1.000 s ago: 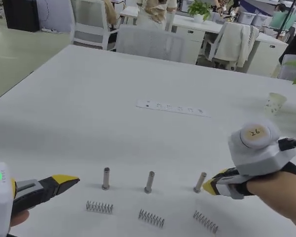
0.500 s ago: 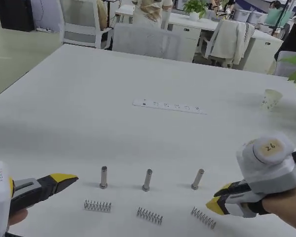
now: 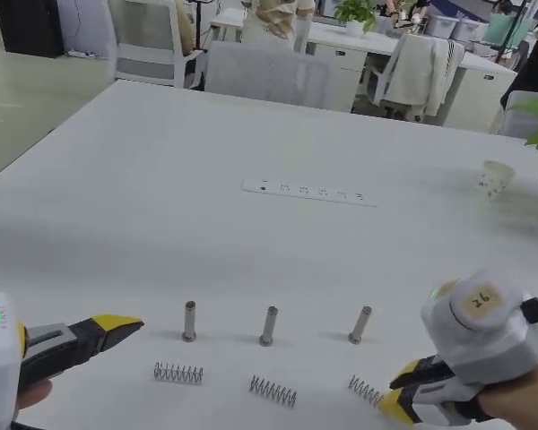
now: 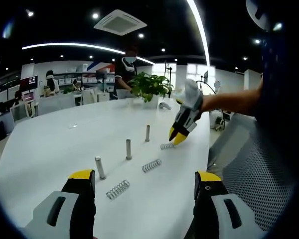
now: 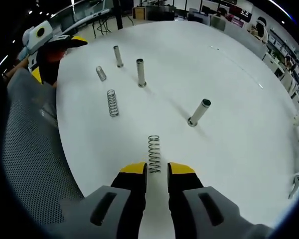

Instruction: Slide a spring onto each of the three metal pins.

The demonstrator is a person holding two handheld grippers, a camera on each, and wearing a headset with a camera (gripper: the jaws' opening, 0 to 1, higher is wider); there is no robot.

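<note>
Three metal pins (image 3: 269, 325) stand upright in a row on the table (image 3: 251, 251). One coil spring (image 3: 273, 391) lies flat before each pin.

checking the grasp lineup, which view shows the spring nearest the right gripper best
The right gripper view: the spring lies lengthwise at the tips of the right gripper, every coil clear. In the head view one end is hidden by that gripper. In the left gripper view it is small and far.
</note>
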